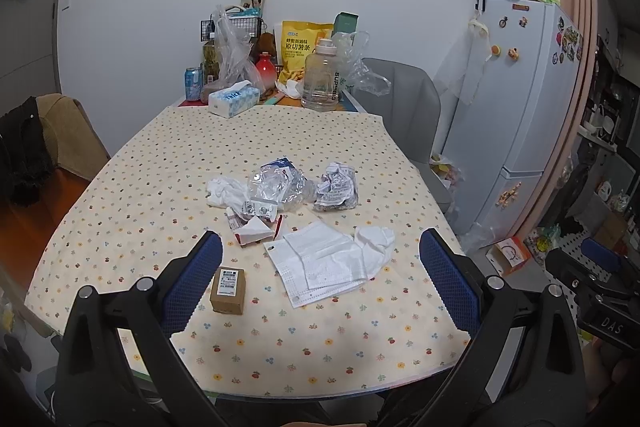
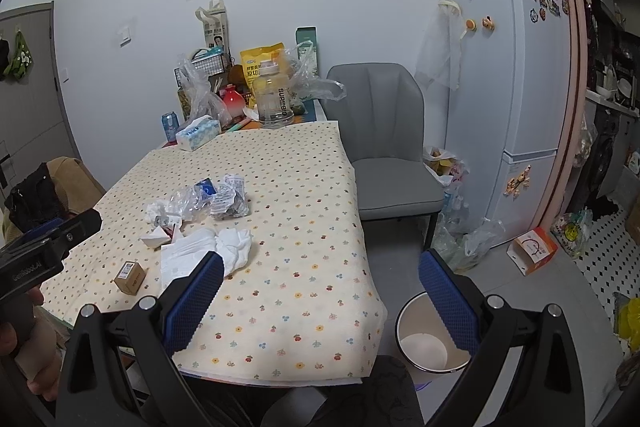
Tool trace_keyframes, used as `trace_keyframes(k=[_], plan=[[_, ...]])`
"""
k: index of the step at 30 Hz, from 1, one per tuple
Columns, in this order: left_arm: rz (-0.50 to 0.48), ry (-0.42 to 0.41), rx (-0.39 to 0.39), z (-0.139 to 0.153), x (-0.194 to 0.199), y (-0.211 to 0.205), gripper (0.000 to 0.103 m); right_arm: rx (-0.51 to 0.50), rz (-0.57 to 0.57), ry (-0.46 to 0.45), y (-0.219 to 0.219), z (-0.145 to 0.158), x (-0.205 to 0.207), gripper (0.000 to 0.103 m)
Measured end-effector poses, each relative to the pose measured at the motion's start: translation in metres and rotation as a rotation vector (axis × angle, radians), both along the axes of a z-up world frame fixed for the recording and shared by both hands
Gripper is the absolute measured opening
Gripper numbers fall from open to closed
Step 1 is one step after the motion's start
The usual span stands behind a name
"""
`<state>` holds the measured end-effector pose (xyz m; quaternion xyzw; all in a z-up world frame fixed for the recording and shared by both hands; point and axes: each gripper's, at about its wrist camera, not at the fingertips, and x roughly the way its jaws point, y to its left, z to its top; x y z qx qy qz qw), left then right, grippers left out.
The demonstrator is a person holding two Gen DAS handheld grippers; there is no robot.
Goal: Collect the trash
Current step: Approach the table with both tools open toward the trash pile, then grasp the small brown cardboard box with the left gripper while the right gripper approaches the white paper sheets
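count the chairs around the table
2 in view. A grey chair stands at the table's right side, beside the fridge. A brown chair with dark clothing draped over it is at the left side. Others may be hidden below the near edge.

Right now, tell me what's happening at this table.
A person holds a two-finger gripper in each hand above the table, tidying up trash. The left gripper and right gripper are both open and empty. Nothing looks collected yet: a crumpled paper ball, clear plastic wrapper, face mask and small cardboard box lie on the cloth. The white bin on the floor looks empty.
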<state>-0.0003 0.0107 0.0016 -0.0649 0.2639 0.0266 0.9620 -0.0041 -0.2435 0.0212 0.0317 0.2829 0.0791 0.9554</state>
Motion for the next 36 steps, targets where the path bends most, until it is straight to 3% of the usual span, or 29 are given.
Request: trace_keyframes(k=[9, 21, 36], plan=[[0.031, 0.04, -0.049, -0.019, 0.005, 0.023, 0.096, 0.01, 0.061, 0.029, 0.017, -0.012, 0.015, 0.096], [0.141, 0.135, -0.131, -0.059, 0.02, 0.087, 0.078, -0.008, 0.157, 0.087, 0.066, -0.032, 0.042, 0.095], [0.158, 0.294, -0.149, -0.118, 0.059, 0.097, 0.063, 0.008, 0.202, 0.194, 0.095, -0.061, 0.082, 0.076]])
